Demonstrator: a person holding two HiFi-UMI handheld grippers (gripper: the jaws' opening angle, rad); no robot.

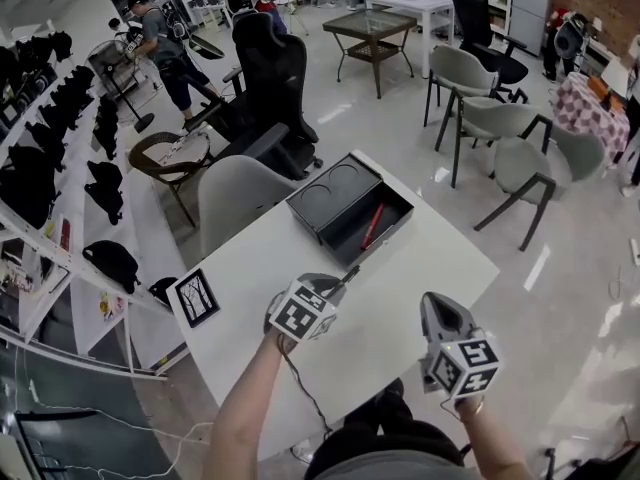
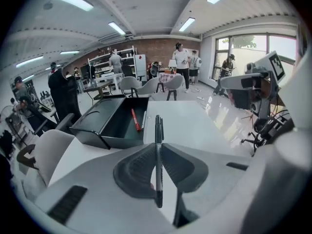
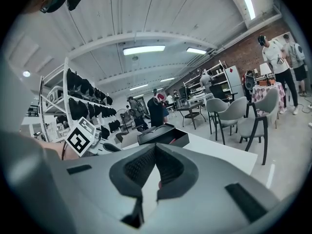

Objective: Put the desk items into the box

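A black box [image 1: 330, 196] with its lid folded back stands at the table's far end, and a red pen [image 1: 372, 225] lies inside it. My left gripper [image 1: 338, 286] is raised over the table's middle, shut on a black marker [image 1: 347, 276]. In the left gripper view the marker [image 2: 158, 150] stands upright between the pads [image 2: 141, 167], pointing toward the box [image 2: 109, 123] and the red pen [image 2: 135, 119]. My right gripper [image 1: 433, 306] hovers near the table's right front, its jaws shut with nothing between them. In the right gripper view the right gripper [image 3: 155, 146] faces the box [image 3: 163, 134].
A small framed tree picture [image 1: 195, 298] lies at the table's left front corner. A grey chair [image 1: 235, 200] is pushed against the table's far left side. More chairs [image 1: 500, 133] and tables stand beyond, and shelves of black bags [image 1: 60, 168] line the left.
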